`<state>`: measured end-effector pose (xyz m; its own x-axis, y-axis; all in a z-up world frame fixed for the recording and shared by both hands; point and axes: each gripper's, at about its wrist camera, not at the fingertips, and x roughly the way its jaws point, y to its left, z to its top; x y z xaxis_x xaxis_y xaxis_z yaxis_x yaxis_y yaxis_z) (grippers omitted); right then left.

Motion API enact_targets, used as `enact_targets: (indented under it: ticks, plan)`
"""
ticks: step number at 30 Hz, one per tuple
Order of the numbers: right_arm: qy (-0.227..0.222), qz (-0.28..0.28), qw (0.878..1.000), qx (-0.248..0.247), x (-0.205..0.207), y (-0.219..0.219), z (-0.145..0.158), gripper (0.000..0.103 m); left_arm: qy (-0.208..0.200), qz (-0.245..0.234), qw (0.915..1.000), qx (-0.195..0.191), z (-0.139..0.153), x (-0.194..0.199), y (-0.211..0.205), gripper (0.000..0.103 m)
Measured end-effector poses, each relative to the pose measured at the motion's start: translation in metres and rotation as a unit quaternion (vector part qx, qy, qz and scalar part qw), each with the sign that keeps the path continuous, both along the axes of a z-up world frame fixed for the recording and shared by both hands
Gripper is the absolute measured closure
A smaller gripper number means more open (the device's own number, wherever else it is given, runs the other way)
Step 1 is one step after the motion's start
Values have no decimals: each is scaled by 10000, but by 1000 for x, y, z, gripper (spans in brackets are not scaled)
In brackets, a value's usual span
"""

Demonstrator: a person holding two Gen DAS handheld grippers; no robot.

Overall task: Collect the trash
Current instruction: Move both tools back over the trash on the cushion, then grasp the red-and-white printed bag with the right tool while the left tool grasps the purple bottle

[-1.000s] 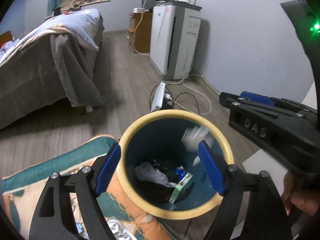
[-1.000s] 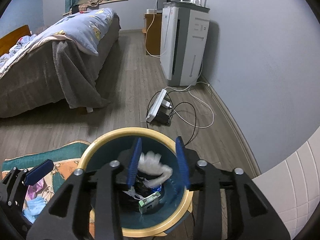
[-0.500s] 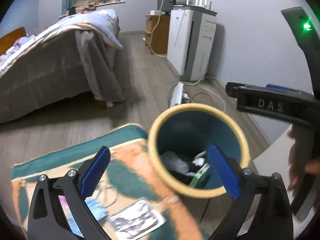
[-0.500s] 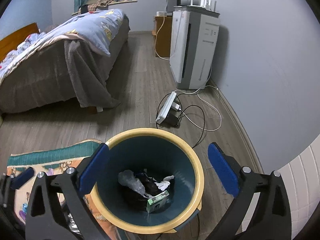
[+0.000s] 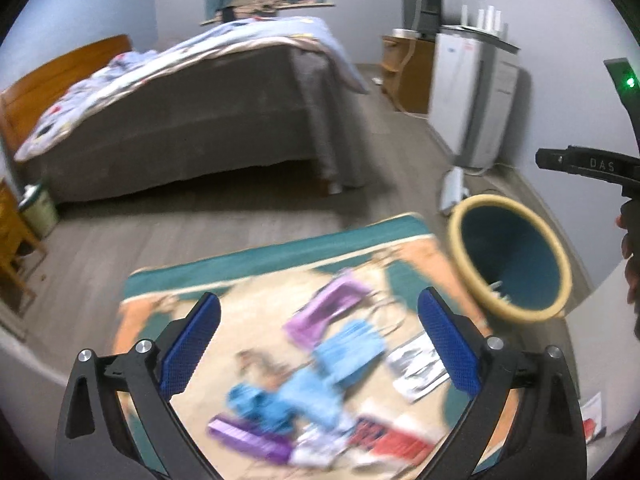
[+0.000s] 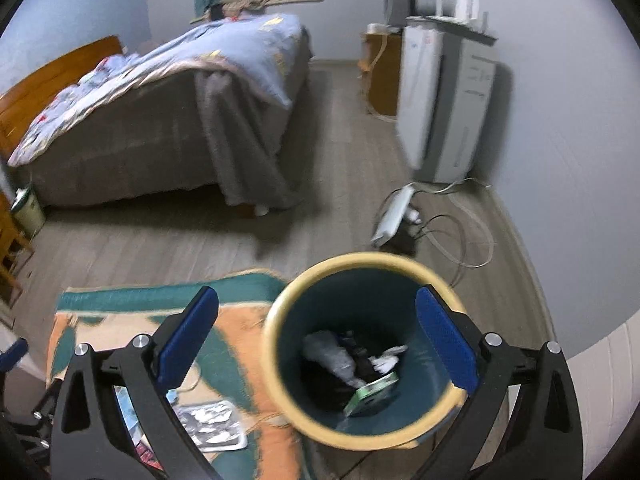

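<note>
Both our grippers gape empty: left gripper (image 5: 318, 346) above the littered rug (image 5: 256, 276), right gripper (image 6: 316, 338) above the bin (image 6: 280, 320).

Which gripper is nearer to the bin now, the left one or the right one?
Right. The right gripper, open and empty, hangs over the bin. The left gripper, also open, is off to the side over the rug and its litter.

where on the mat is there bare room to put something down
Bare: the mat's far green strip, towards the bed, and its left part. Crowded: the middle and near side, with face masks and wrappers up to the bin.
</note>
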<state>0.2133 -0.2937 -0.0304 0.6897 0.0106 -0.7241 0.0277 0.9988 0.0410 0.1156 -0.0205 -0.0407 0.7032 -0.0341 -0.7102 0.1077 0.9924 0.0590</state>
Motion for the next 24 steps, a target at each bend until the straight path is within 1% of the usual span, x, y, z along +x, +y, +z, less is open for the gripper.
enact_targets:
  ticks: [2, 4, 8, 10, 12, 14, 16, 17, 21, 24]
  plan:
    - [93, 166, 9998, -76, 0, 18, -5, 6, 49, 141, 9999, 51, 0, -9, 14, 5]
    - [87, 454, 9989, -19, -2, 35, -7, 6, 67, 287, 9996, 21, 1, -18, 29, 5]
    - [176, 1010, 9946, -153, -10, 76, -14, 6, 127, 567, 9976, -363, -5, -27, 55, 5]
    - [281, 1367, 9902, -94, -17, 94, -22, 6, 193, 667, 9963, -504, -10, -29, 64, 5]
    - [427, 1562, 9867, -106, -22, 111, -32, 6, 308, 799, 9946, -584, -21, -33, 73, 5]
    - [619, 1685, 9837, -74, -27, 123, -43, 6, 454, 841, 9939, -545, -31, -34, 77, 5]
    - [791, 1754, 9812, -132, -32, 133, -56, 6, 503, 895, 9941, -342, -40, -36, 82, 5]
    - [856, 1785, 9800, -200, -36, 138, -62, 6, 508, 897, 9942, -307, -43, -37, 83, 5]
    - [1012, 1858, 9767, -358, -47, 150, -80, 6, 684, 886, 9936, -150, -58, -38, 87, 5]
    - [1105, 2000, 9731, -285, -58, 155, -88, 6, 774, 900, 9928, -187, -60, -39, 91, 5]
